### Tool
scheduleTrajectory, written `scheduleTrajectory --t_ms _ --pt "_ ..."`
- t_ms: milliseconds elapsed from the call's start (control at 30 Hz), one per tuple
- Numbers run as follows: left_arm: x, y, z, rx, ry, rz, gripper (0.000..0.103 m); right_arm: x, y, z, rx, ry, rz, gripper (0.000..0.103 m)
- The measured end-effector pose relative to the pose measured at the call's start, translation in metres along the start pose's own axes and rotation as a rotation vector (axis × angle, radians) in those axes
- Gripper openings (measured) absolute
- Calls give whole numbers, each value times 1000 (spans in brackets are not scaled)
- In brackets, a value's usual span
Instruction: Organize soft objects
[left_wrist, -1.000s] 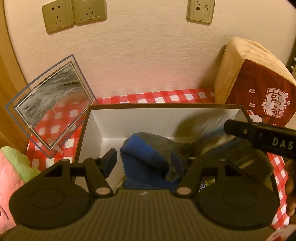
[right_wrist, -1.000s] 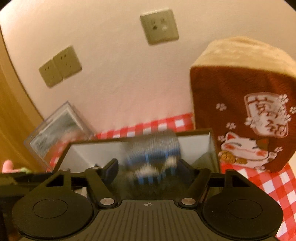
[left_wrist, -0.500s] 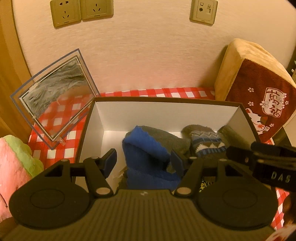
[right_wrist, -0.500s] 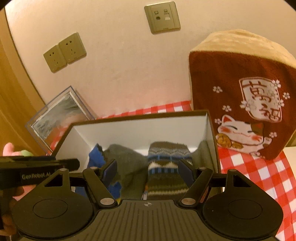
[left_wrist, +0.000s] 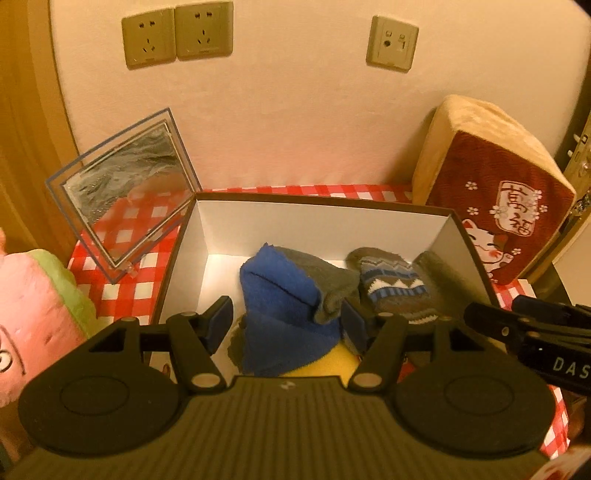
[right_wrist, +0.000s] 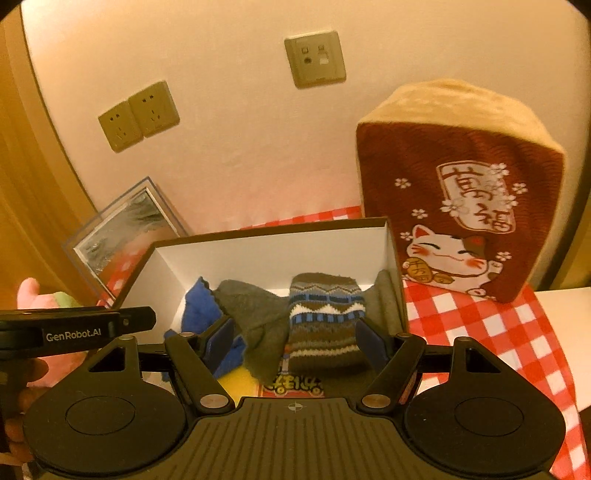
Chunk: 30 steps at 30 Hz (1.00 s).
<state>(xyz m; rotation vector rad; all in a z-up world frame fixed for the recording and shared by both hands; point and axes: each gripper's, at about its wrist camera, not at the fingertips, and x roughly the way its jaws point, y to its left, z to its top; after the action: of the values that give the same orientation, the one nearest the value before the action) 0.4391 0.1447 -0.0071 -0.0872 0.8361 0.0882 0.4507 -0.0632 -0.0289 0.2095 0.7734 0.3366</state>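
Your left gripper (left_wrist: 286, 325) and right gripper (right_wrist: 295, 341) both hang wide and empty near the box (left_wrist: 332, 225); inside lie the blue cloth (left_wrist: 284, 295) and patterned sock (right_wrist: 325, 317). Reach carelessly and I'd expect you to clip the far-left frame (left_wrist: 122, 195)

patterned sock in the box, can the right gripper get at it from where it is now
Probably yes: the right gripper is open and empty, the patterned sock lies uncovered straight ahead in the open box.
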Motion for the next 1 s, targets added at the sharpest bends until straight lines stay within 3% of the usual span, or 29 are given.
scheduleTrajectory --t_ms 400,700,1000 --pt "-87 -9 -56 24 -88 -1 73 -75 9 -38 -32 -59 32 73" --pt "-158 -26 -119 33 -116 61 76 -134 3 -88 -76 -94 47 73" --pt "-227 -59 -187 -21 -90 116 76 -196 -10 -140 -137 -6 126 73"
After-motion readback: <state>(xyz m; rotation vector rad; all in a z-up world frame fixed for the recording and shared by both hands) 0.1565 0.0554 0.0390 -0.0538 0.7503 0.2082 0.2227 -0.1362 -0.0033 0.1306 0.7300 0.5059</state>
